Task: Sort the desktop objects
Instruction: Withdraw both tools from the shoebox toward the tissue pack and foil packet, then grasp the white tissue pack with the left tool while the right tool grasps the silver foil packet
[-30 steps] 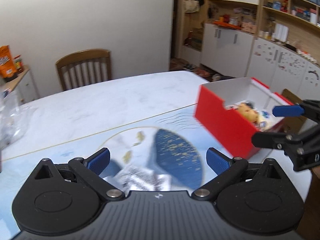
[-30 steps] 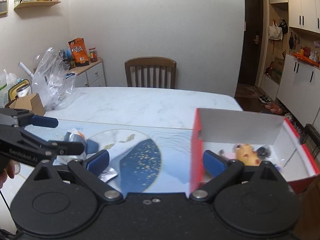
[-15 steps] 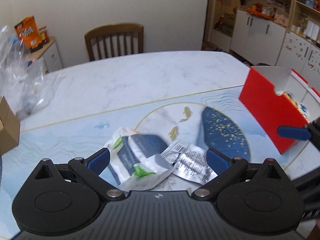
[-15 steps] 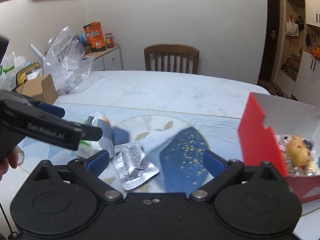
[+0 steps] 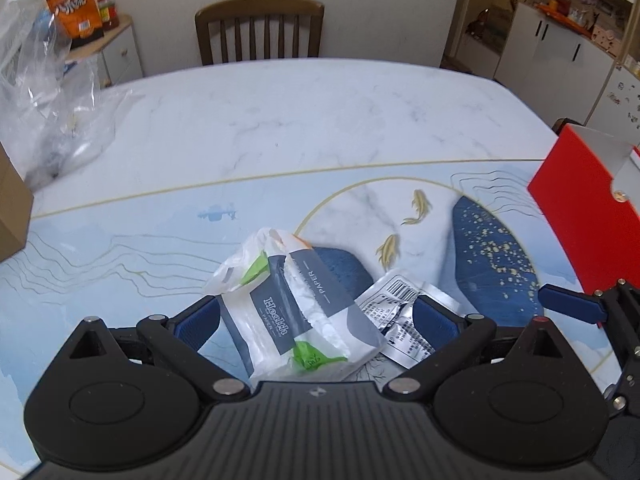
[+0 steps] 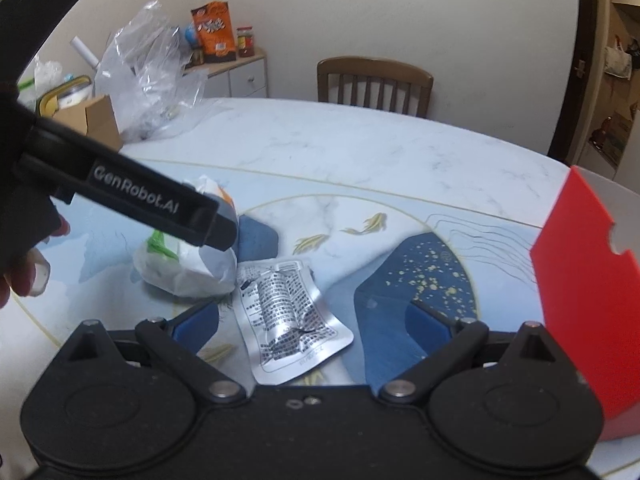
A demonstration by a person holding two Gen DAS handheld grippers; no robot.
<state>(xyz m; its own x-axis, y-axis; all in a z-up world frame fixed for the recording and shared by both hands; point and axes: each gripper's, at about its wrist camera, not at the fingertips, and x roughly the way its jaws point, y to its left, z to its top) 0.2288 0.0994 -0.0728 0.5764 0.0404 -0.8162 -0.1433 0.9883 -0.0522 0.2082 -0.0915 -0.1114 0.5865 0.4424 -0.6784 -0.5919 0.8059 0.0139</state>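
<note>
A white tissue pack (image 5: 292, 304) with dark and green print lies on the table between the open fingers of my left gripper (image 5: 316, 316); it also shows in the right wrist view (image 6: 188, 268). A crumpled silver foil packet (image 6: 284, 312) lies just right of it, between the open fingers of my right gripper (image 6: 312, 322); it also shows in the left wrist view (image 5: 400, 320). Neither gripper is closed on anything. The red box (image 6: 580, 280) stands at the right, its inside hidden.
A wooden chair (image 5: 258, 28) stands behind the table. A clear plastic bag (image 5: 44, 92) and a cardboard box (image 5: 12, 208) sit at the table's left. A side cabinet (image 6: 236, 68) holds an orange snack bag. The left gripper's body (image 6: 120, 196) crosses the right wrist view.
Both grippers have swung left, away from the red box, and dropped toward the tissue pack and foil packet, which now lie between their open fingers.
</note>
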